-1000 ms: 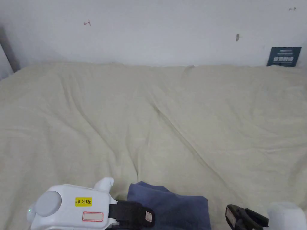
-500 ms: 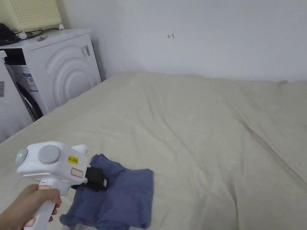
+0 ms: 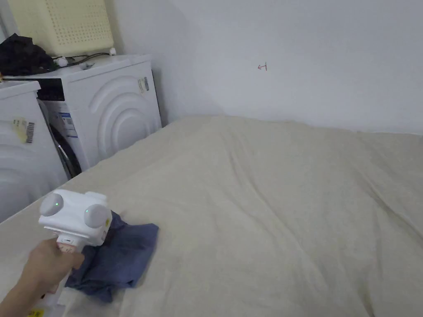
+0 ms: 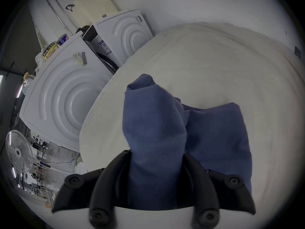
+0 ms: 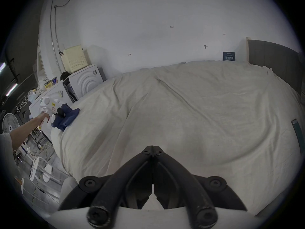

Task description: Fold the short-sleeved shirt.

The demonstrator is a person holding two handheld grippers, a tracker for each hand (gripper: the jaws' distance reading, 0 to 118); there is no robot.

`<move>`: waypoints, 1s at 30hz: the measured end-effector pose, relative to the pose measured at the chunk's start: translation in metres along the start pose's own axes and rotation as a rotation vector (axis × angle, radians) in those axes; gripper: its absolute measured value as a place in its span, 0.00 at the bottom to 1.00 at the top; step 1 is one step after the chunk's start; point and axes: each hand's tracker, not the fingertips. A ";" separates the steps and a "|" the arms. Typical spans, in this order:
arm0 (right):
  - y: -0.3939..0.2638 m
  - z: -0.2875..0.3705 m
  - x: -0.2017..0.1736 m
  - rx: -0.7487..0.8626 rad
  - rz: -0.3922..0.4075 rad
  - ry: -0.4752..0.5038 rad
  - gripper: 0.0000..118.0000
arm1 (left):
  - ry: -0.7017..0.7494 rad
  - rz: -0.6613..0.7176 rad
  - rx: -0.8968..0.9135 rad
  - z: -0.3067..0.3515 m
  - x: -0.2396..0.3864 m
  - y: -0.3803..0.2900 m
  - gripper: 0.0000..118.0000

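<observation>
Head view gives me the bed [image 3: 268, 198] first, its pale cover creased and taking up most of the room ahead of me, with two white washing machines [image 3: 111, 111] standing just beside its left edge. The short-sleeved shirt [image 3: 120, 256], dark blue, sits bunched near that left edge, close to the corner nearest me. It looks already gathered into a compact bundle rather than spread flat, so I judge I am carrying or placing it, not starting a fold.

My left gripper [image 4: 156, 156] has its jaws clamped on a thick roll of the shirt; in the left gripper view the cloth rises straight up between them and the rest drapes down to the right onto the cover. My right gripper [image 5: 153, 150] hangs over the near side of the bed, well apart from the shirt, its tips pressed together on nothing.

To do this step well, I would lower the bundle fully onto the cover before letting go, keeping it clear of the bed's edge so nothing slides off toward the machines. The hanging part may fall open or twist, so I would set it down slowly and bring the right gripper over to steady the loose side.
</observation>
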 end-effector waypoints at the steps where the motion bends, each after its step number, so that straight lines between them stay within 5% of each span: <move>1: 0.000 0.000 0.000 0.001 0.006 -0.005 0.00 | -0.028 0.024 -0.025 -0.003 -0.003 -0.001 0.32; 4: 0.001 -0.003 -0.002 -0.011 0.026 -0.014 0.00 | 0.074 0.092 0.055 -0.001 -0.011 -0.008 0.80; 5: 0.001 -0.003 -0.002 -0.018 0.026 -0.012 0.00 | 0.075 0.095 0.055 0.000 -0.016 -0.009 0.87; 9: 0.002 -0.003 -0.001 -0.024 0.020 -0.001 0.00 | 0.004 0.216 0.106 0.022 -0.034 -0.021 0.89; 13: 0.003 0.001 -0.002 -0.014 0.033 -0.006 0.00 | -0.019 0.184 0.105 0.048 -0.041 -0.026 0.88; 14: 0.003 0.003 -0.002 -0.006 0.029 -0.001 0.00 | -0.077 0.177 0.114 0.057 -0.041 -0.030 0.82; 17: 0.003 0.007 -0.003 0.004 0.027 0.009 0.00 | -0.261 0.211 0.209 0.097 -0.033 -0.046 0.12; 18: 0.003 0.010 -0.004 0.010 0.034 0.007 0.00 | -0.300 0.236 0.263 0.112 -0.026 -0.053 0.03; 26: 0.010 0.052 0.019 0.143 0.001 -0.013 0.00 | -0.500 0.152 0.554 0.277 0.102 -0.139 0.00; 30: 0.026 0.078 0.015 0.233 0.173 -0.164 0.00 | -0.508 0.075 0.572 0.315 0.153 -0.154 0.00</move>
